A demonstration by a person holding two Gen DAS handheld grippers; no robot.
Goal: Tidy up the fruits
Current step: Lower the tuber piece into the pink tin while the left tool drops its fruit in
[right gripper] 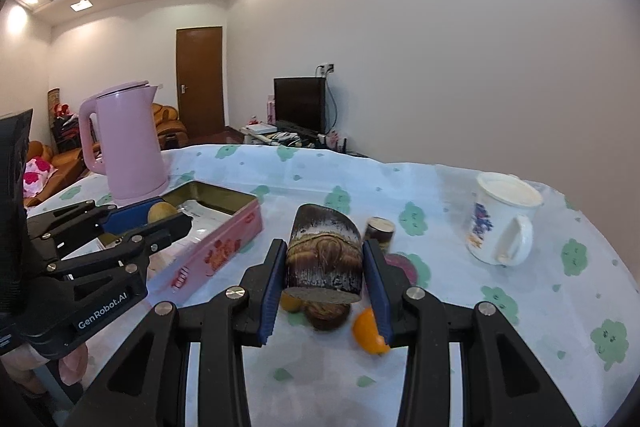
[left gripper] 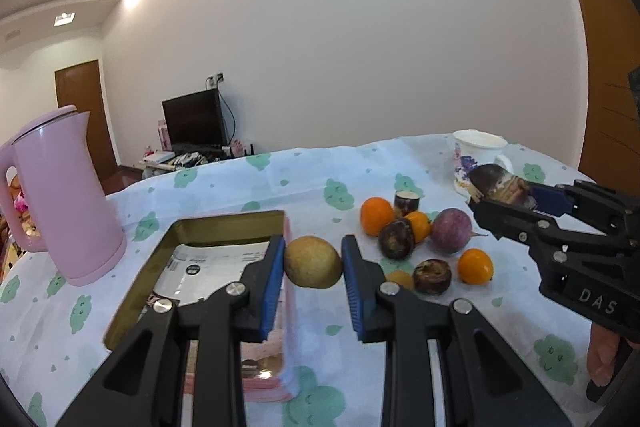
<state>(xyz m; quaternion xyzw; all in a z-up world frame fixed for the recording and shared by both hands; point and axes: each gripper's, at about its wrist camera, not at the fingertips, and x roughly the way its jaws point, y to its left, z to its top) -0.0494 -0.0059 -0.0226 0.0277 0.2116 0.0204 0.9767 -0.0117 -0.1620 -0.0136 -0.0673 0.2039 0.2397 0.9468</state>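
White cloth printed with green clouds covered the table, the broadest thing in either view. At the far left stood a pink kettle, tall and upright, and just beside it to the right lay an open gold-lined tin with pink flowered sides and a printed packet inside. At the far right sat a flowered mug, well apart from the tin. The left gripper was clamped on a yellow-brown pear-like fruit — blue pads pressed against both its sides — held above the tin's right edge. The right gripper squeezed a dark cut stalk piece, brown and banded, lifted over the loose fruit. That pile lay on the cloth between tin and mug: a round purple fruit, three dark brown bulbs, the nearest beside an orange kumquat, a larger orange fruit farther back — and a short cut stalk stub standing behind them.
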